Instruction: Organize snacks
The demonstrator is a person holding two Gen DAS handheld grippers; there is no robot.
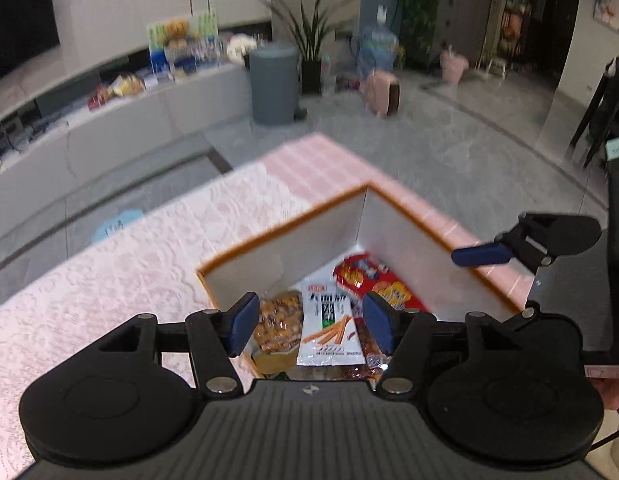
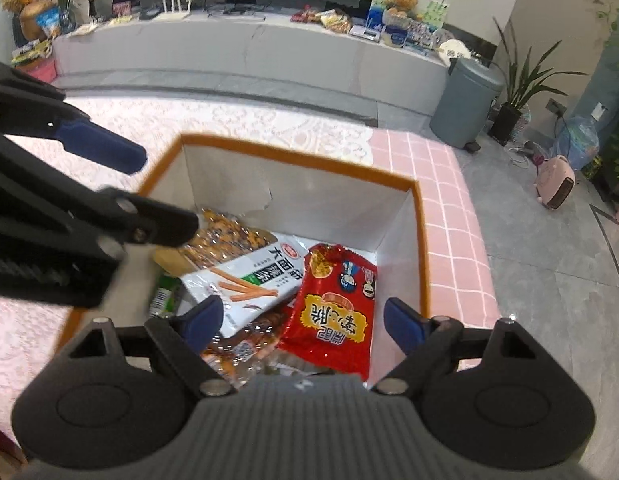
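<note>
Inside the orange-rimmed box [image 2: 419, 216] on the counter [image 2: 269, 128], the snack packets [image 2: 333, 304] are piled loosely, while the left claw [image 1: 309, 322] and right claw [image 2: 299, 320] are held open and empty above, so the packets could be snagged if either claw were lowered carelessly.

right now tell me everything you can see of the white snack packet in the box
The white snack packet is a flat, glossy plastic pouch with dark lettering, a small red logo, a green patch and pictured orange sticks. It lies face up and slanted inside the orange-rimmed box, on top of the other packs. A clear bag of brown snacks lies partly under it, and the red packet lies against its edge. Neither claw touches it.
</note>
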